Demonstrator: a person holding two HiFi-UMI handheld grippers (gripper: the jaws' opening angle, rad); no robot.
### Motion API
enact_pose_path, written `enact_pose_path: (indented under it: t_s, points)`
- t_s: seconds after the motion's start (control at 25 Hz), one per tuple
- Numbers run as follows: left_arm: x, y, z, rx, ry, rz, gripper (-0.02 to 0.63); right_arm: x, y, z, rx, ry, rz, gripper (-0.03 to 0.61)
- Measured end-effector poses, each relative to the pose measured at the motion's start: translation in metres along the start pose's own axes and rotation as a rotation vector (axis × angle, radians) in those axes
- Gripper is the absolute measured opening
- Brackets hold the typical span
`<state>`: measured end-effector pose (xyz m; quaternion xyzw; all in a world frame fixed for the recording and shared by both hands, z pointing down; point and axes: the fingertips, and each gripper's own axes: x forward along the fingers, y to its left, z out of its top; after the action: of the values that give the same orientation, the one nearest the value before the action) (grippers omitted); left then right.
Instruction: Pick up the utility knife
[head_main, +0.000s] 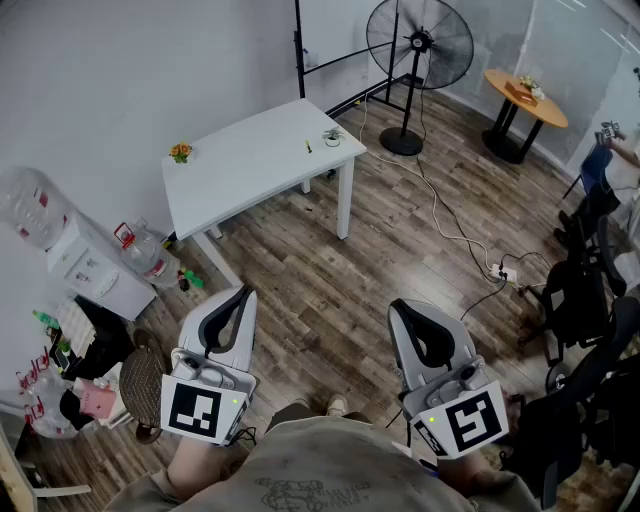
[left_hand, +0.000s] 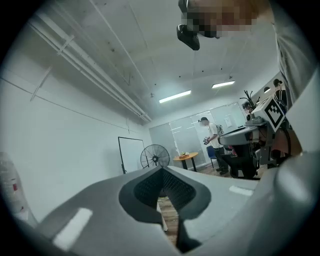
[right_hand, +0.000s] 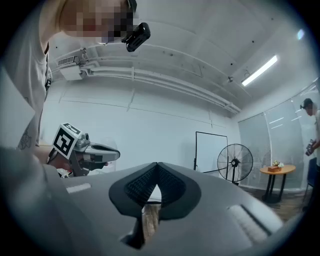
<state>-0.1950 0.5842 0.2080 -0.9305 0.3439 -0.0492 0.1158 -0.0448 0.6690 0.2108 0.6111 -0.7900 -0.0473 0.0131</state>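
Task not begun: left claw (head_main: 240, 293) and right claw (head_main: 401, 306), both pressed together and empty, hang well apart from the white table (head_main: 250, 172).

light: even, cool ceiling strips (left_hand: 175, 96) | shadows: soft | gripper views: fisheye, dark vignetted corners, slightly soft

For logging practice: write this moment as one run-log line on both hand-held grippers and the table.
left hand-held gripper: shut, empty | right hand-held gripper: shut, empty | white table: ahead, not reached
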Motion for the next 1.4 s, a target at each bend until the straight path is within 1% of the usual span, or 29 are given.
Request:
enact_pose_path:
  t_s: [0.2, 0.36, 0.48, 0.72, 0.84, 0.88, 0.92, 0.96, 1.04, 1.2, 1.4]
  points:
    - [-0.002, 0.003, -0.004, -0.008, 0.008, -0.007, 0.000, 0.004, 0.004, 0.000, 0.020, -0.006, 0.006, 0.028]
    - [0.000, 0.003, -0.004, -0.009, 0.004, -0.016, 0.000, 0.006, 0.003, -0.003, 0.043, 0.001, 0.004, 0.028]
    - [0.001, 0.000, -0.004, -0.011, 0.002, -0.028, 0.000, 0.005, 0.005, -0.005, 0.041, 0.014, 0.010, 0.028]
    - [-0.002, -0.007, -0.006, -0.013, 0.006, -0.021, 0.000, -0.002, 0.009, -0.012, 0.033, 0.025, 0.032, 0.028]
    - [-0.002, -0.006, -0.006, -0.012, 0.006, -0.002, 0.000, -0.005, 0.004, -0.011, 0.049, 0.015, 0.004, 0.029]
    - [-0.002, -0.005, -0.006, -0.013, 0.007, 0.001, 0.000, -0.005, 0.001, -0.011, 0.058, 0.011, -0.008, 0.046]
    - [-0.002, -0.005, -0.006, -0.014, 0.008, -0.001, 0.000, -0.005, -0.001, -0.011, 0.064, 0.010, -0.016, 0.124]
    - [-0.002, -0.005, -0.006, -0.015, 0.010, -0.004, 0.000, -0.004, -0.002, -0.012, 0.065, 0.012, -0.023, 0.178]
    - [-0.001, -0.005, -0.007, -0.016, 0.014, -0.013, 0.000, -0.004, -0.006, -0.013, 0.058, 0.020, -0.038, 0.213]
    - [0.006, 0.000, -0.011, -0.014, 0.025, -0.014, 0.000, 0.002, -0.014, -0.017, 0.066, 0.029, -0.051, 0.245]
    - [0.025, 0.011, -0.017, -0.008, 0.030, -0.016, 0.000, 0.019, -0.023, -0.026, 0.070, 0.050, -0.044, 0.247]
